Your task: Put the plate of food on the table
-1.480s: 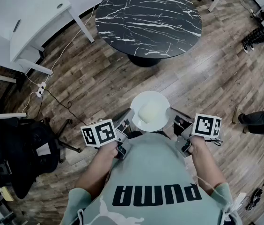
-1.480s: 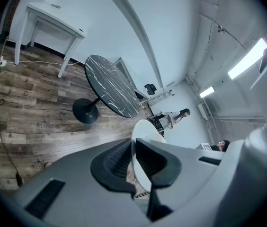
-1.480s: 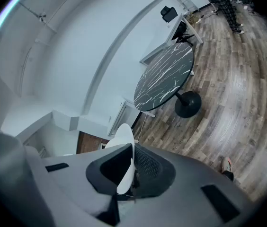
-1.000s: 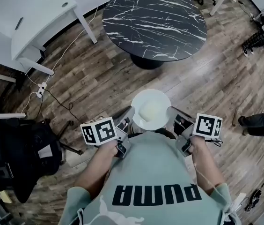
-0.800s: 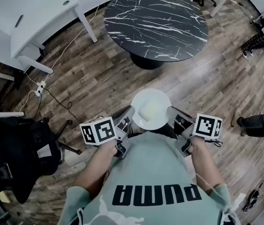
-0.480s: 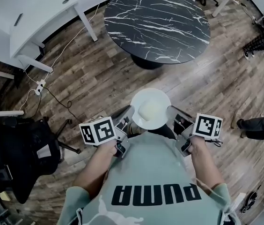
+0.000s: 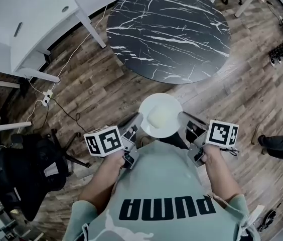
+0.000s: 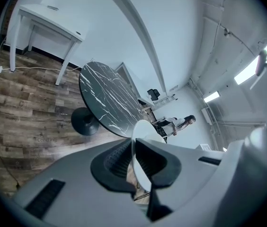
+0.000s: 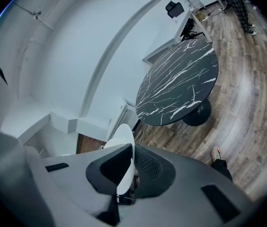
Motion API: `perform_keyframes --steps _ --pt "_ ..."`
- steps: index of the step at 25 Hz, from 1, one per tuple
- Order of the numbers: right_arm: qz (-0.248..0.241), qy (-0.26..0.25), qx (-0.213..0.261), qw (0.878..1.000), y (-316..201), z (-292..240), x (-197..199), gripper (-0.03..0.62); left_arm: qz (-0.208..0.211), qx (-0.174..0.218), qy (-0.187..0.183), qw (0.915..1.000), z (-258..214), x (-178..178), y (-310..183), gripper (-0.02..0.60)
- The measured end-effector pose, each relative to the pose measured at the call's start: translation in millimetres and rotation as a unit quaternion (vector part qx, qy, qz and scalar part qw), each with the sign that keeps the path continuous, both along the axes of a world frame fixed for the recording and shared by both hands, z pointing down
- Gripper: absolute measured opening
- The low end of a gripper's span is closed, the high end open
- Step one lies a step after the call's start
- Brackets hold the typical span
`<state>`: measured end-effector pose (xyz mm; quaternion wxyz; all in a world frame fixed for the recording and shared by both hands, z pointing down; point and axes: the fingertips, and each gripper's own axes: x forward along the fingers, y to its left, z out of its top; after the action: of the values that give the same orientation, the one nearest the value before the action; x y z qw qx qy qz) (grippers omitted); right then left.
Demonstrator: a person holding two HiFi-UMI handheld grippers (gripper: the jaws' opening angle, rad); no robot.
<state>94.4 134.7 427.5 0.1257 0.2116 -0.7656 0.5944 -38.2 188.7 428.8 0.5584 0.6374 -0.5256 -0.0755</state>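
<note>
Plate [image 7: 172, 105] of food hangs level over the floor [image 7: 106, 94], its left rim clamped in the jaws of our left gripper [image 7: 135, 126] and its right rim in those of our right gripper [image 7: 185, 125], with the black marble surface [image 7: 167, 29] straight ahead, just past the plate's far rim.

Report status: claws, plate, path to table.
Left claw shut on plate rim, right claw on the opposite rim. Plate level, food on it, over floor, short of table. Nothing seen in the way.

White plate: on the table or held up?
Held up: left gripper and right gripper clamp the white round plate, over wooden floor, short of the black marble table.
</note>
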Motion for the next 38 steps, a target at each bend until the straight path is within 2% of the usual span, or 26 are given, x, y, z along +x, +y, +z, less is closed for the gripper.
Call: perform_keyframes --steps 11,15,22,28,38 --pt "-0.003 -0.024 -0.012 1.0 -110 7 12 0.025 -0.008 -0.009 -0.031 0.9995 -5 12 -107 0.034" --pt "-0.005 -0.04 -0.007 0.999 -137 5 13 0.026 -0.015 -0.006 -0.042 0.999 -7 15 -131 0.034" --pt "0.002 -0.04 0.002 0.999 -173 6 13 0.026 -0.013 -0.004 -0.054 0.9984 -6 14 -169 0.034" --pt "0.024 -0.033 0.008 0.999 -202 10 5 0.026 0.005 -0.001 -0.055 0.9985 -1 4 -202 0.034" --pt "0.084 -0.003 -0.001 0.996 -261 34 -26 0.026 0.072 -0.013 -0.057 0.9957 24 -32 -279 0.034"
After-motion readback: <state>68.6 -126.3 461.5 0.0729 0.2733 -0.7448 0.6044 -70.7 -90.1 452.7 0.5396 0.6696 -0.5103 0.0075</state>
